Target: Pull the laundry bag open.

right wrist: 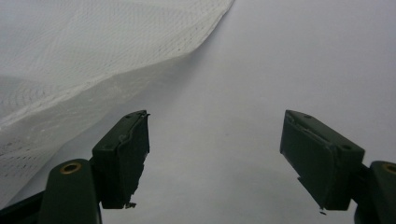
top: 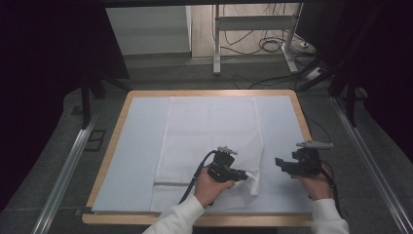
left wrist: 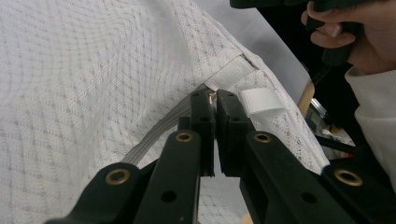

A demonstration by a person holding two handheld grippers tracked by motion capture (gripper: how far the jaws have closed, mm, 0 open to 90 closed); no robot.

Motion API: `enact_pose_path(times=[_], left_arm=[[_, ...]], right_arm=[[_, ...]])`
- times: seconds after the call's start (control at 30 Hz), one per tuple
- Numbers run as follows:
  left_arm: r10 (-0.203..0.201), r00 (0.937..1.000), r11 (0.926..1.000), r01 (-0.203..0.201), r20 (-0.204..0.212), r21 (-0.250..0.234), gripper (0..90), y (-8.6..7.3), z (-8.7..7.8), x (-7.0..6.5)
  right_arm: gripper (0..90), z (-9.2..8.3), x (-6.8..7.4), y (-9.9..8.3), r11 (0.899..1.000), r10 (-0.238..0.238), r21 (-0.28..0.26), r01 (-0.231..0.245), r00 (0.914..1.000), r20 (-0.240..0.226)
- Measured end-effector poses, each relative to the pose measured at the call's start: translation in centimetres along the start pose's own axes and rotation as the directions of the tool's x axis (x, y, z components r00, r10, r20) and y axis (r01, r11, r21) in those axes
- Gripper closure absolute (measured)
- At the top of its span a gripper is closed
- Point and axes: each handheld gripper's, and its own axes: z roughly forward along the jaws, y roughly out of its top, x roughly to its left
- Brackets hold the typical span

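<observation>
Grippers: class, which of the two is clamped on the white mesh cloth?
The left gripper, shut on the white mesh cloth at its corner seam. The right gripper stands open above the table cover.

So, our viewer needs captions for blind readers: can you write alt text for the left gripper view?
The left hand-held gripper is shut on the hemmed corner of a white mesh cloth, which drapes away from the jaws. At upper right, the person's other hand grips a black handle.
</observation>
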Motion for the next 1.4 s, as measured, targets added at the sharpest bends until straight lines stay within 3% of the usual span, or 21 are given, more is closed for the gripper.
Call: enact_pose_path(times=[0.13, 0.43, 0.6, 0.77, 0.9, 1.13, 1.17, 1.27, 1.4], left_arm=[[0.005, 1.0, 1.0, -0.005, -0.001, -0.003, 86.4, 0.1, -0.4, 0.0], [0.012, 0.9999, 0.9999, -0.012, 0.005, 0.0, 86.4, 0.0, -0.4, -0.1], [0.008, 1.0, 1.0, -0.008, 0.004, -0.002, 86.4, 0.0, -0.4, -0.1], [0.007, 1.0, 1.0, -0.007, 0.001, -0.002, 86.4, 0.0, -0.4, -0.1], [0.015, 0.9999, 0.9999, -0.015, 0.001, 0.003, 86.4, -0.1, -0.2, -0.2], [0.018, 0.9998, 0.9997, -0.018, 0.001, 0.015, 86.4, -0.1, 0.3, -0.4], [0.019, 0.9998, 0.9997, -0.019, 0.001, 0.016, 86.4, -0.1, 0.3, -0.4], [0.017, 0.9999, 0.9997, -0.017, 0.001, 0.02, 86.4, -0.2, 0.6, -0.5], [0.016, 0.9999, 0.9997, -0.016, 0.006, 0.02, 86.4, -0.2, 0.7, -0.6]], right_arm=[[23.2, -0.1, 0.0, 0.1, 1.0, 0.007, 0.004, -0.007, 0.9999, 0.009], [22.6, -0.4, 0.1, 0.3, 0.999, 0.053, -0.009, -0.054, 0.9972, -0.053], [22.0, -0.4, 0.2, 0.3, 0.998, 0.052, -0.014, -0.053, 0.9946, -0.09], [21.8, -0.5, 0.3, 0.4, 0.997, 0.077, 0.002, -0.077, 0.9921, -0.099], [21.7, -0.6, 0.6, 0.8, 0.993, 0.115, 0.021, -0.114, 0.9857, -0.123], [19.9, -0.3, 1.8, 1.2, 0.991, 0.137, 0.022, -0.135, 0.9743, -0.179], [19.9, -0.1, 2.1, 1.3, 0.989, 0.146, 0.031, -0.143, 0.9683, -0.203], [19.8, 0.2, 2.4, 1.3, 0.989, 0.151, 0.038, -0.146, 0.9635, -0.221], [19.7, 0.6, 2.9, 1.3, 0.988, 0.151, 0.051, -0.143, 0.9626, -0.225]])
